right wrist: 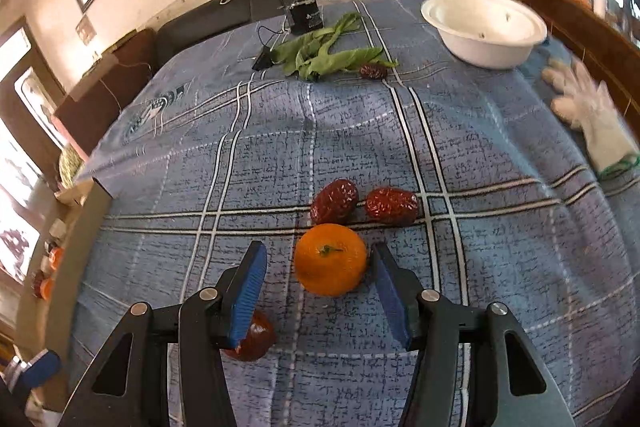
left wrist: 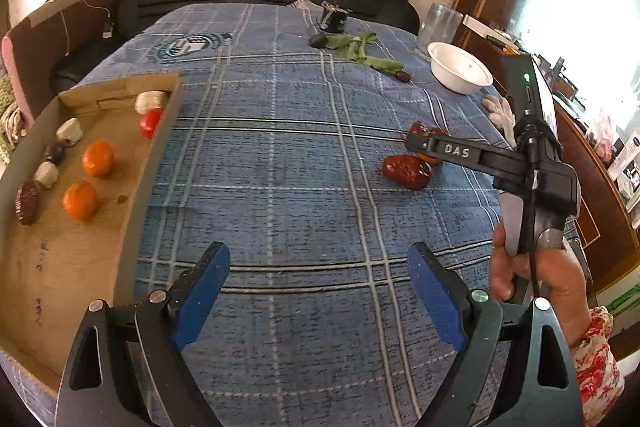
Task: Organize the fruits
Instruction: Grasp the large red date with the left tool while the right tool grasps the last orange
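**Orange fruit framed between the right gripper's blue pads**

Blue checked cloth is seen covering the tabletop. On it an orange is set between the pads of the right gripper; the right-hand pad looks to be at its skin, while a gap is left at the left-hand pad, so no grip is shown. The jaws are held at a middling width. Just behind the orange two red dates are laid side by side, and a third red fruit is partly hidden under the left finger.

The left gripper is held wide open over bare cloth, with nothing between its pads. To its left a cardboard tray is seen, in which two oranges, a red tomato-like fruit, a dark date and several pale lumps are placed. A white bowl, green leaves and a white glove are found farther back.
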`<state>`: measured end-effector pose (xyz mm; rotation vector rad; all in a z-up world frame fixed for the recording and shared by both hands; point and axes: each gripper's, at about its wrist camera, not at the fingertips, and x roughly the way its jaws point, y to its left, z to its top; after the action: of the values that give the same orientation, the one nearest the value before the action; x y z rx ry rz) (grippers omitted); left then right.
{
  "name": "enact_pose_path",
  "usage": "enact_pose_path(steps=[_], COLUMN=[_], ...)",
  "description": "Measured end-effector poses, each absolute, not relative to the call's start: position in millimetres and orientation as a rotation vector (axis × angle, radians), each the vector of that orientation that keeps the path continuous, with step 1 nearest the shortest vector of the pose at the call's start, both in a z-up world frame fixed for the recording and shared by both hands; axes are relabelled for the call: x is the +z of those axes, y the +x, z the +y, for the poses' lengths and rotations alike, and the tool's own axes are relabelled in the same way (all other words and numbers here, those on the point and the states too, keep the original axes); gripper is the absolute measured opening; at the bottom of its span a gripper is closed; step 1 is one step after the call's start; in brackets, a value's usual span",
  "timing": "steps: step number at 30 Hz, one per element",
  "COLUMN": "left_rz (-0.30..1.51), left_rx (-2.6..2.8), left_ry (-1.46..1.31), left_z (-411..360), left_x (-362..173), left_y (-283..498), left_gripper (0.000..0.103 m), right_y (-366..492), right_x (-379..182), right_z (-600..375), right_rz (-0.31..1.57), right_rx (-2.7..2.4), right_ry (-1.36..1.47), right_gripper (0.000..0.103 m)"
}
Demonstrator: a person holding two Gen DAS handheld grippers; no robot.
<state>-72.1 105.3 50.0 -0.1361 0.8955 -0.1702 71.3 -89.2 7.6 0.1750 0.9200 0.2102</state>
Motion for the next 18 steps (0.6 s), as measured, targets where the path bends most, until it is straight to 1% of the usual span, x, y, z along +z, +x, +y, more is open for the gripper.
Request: enact_pose_path(steps=[1, 2, 6, 12, 16, 17, 18], left_rz=[0.899, 0.9, 0.895, 0.917, 0.932, 0.936, 0.938], left_rx=[-0.18, -0.189, -0.213, -0.252, -0.26, -0.262, -0.276], left_ry=[-0.136, -0.135, -0.103, -0.064, -0.021, -0.016, -0.018], left_z=[102, 99, 81, 43, 21, 19, 18], left_x=[49, 49, 47, 36, 22, 20, 15], left_y=[-69, -66, -46, 4, 34, 37, 39], left_gripper=[0.089, 0.089, 0.089, 0.089, 0.089, 0.088, 0.083], right_y=[71, 71, 63, 52, 55, 56, 56], right_x=[8, 8, 7, 6, 7, 7, 7], right_z=[-88, -89, -109, -151, -158, -157, -157], right_rz=[0.917, 0.918, 0.924, 0.924, 0.922, 0.922, 0.923], right_rx=[0.207, 0.203, 0.182, 0.124, 0.104, 0.102, 0.1], right_ry=[0.165, 0.165, 0.238, 0.355, 0.366, 0.36, 0.352], right_gripper=[0.048, 0.037, 0.037, 0.037, 0.038, 0.038, 0.038])
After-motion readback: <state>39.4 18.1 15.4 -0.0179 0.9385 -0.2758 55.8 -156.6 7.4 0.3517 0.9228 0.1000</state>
